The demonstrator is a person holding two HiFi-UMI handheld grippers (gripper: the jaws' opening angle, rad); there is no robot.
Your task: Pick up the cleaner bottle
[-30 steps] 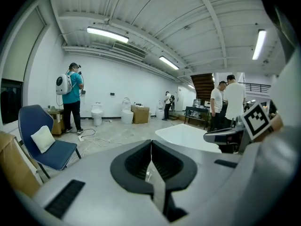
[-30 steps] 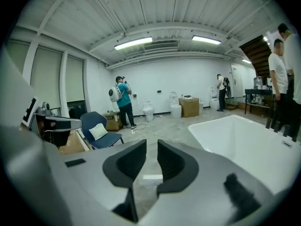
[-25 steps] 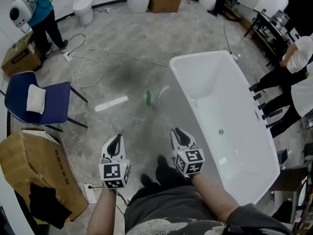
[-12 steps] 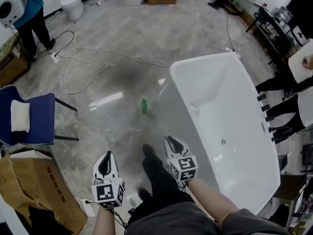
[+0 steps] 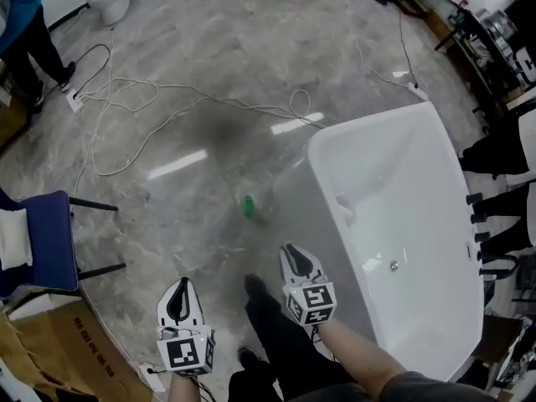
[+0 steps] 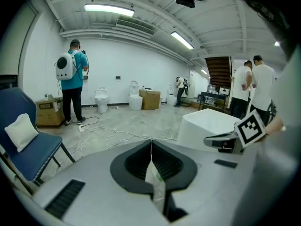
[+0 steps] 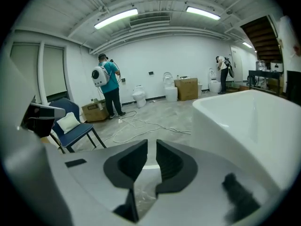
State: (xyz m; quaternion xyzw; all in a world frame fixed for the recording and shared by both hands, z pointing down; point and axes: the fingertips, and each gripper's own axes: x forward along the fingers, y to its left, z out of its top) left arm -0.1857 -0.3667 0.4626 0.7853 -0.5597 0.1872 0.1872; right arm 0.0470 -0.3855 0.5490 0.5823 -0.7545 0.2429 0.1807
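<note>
The cleaner bottle [image 5: 249, 205], small and green, stands on the grey marble floor left of the white bathtub [image 5: 435, 182]. Both grippers hover low in the head view, short of it. My left gripper [image 5: 178, 294] has its jaws closed tip to tip, empty, below and left of the bottle. In the left gripper view those jaws [image 6: 151, 141] meet in a thin line. My right gripper [image 5: 295, 258] is nearer the bottle, below and right of it. The right gripper view shows a narrow gap at the right gripper [image 7: 151, 144], with nothing in it.
The bathtub's wall runs close along my right. White cables [image 5: 126, 99] loop across the floor beyond the bottle. A blue chair [image 5: 42, 233] and a cardboard box [image 5: 25, 350] sit at the left. People stand at the far right [image 5: 502, 149] and upper left [image 5: 21, 23]. My dark shoe [image 5: 255, 287] lies between the grippers.
The whole scene has slid toward me: bottle and tub are nearer, chair and box have moved to the left edge. Both grippers sit lower in the view and slightly closer to the bottle.
</note>
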